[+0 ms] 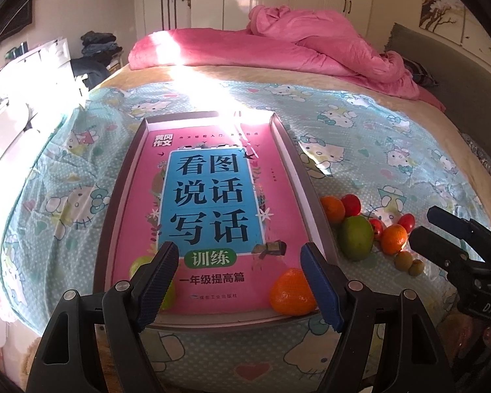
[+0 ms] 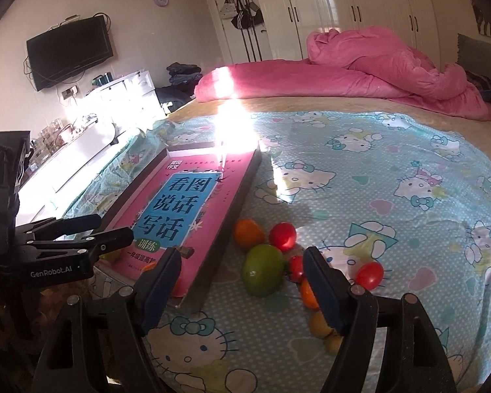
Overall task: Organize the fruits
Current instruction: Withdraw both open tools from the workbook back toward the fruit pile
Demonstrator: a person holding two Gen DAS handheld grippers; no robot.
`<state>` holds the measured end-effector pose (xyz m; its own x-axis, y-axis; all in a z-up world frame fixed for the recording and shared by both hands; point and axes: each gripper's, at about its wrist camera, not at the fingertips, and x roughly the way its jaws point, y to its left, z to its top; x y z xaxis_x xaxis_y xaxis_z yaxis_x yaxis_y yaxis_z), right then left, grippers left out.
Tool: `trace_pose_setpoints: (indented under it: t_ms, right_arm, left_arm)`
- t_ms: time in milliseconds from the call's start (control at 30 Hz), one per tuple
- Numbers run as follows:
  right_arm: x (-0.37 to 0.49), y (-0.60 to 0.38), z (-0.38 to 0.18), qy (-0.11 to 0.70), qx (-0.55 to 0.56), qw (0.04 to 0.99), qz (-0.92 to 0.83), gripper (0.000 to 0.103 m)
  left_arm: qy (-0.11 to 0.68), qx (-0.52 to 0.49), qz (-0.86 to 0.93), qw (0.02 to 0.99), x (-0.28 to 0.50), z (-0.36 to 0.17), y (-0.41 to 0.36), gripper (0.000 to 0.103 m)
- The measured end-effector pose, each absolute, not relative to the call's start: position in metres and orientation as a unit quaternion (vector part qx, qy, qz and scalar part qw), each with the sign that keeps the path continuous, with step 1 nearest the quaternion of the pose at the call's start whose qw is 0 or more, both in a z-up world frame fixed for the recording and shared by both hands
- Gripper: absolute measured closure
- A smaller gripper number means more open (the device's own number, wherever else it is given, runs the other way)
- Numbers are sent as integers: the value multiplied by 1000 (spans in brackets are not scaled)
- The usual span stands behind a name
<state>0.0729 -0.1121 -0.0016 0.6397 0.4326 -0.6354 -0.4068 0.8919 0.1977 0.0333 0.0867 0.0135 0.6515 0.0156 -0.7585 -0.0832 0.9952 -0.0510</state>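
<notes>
We're holding both black two-finger grippers, left and right, with jaws apart, gripping nothing. One round orange tangerine is sitting in the shallow dark-rimmed tray; the other fruits are lying beside it on the bed.

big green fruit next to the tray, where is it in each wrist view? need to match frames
Left wrist view: the green fruit sits right of centre on the bedsheet, just outside the tray's right wall, among oranges and small red fruits.
Right wrist view: the green fruit lies just below centre, between the two fingers of the right gripper.
Shared landmark: the pink book lying in the tray.
</notes>
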Motion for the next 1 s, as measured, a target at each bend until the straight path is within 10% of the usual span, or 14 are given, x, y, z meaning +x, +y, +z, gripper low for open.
trace_pose_setpoints:
  t_ms: [1000]
  right_arm:
    - [82,-202,-10,405,105,901,113,27]
  left_arm:
    - [417,4,-68,906,20,11,16,25]
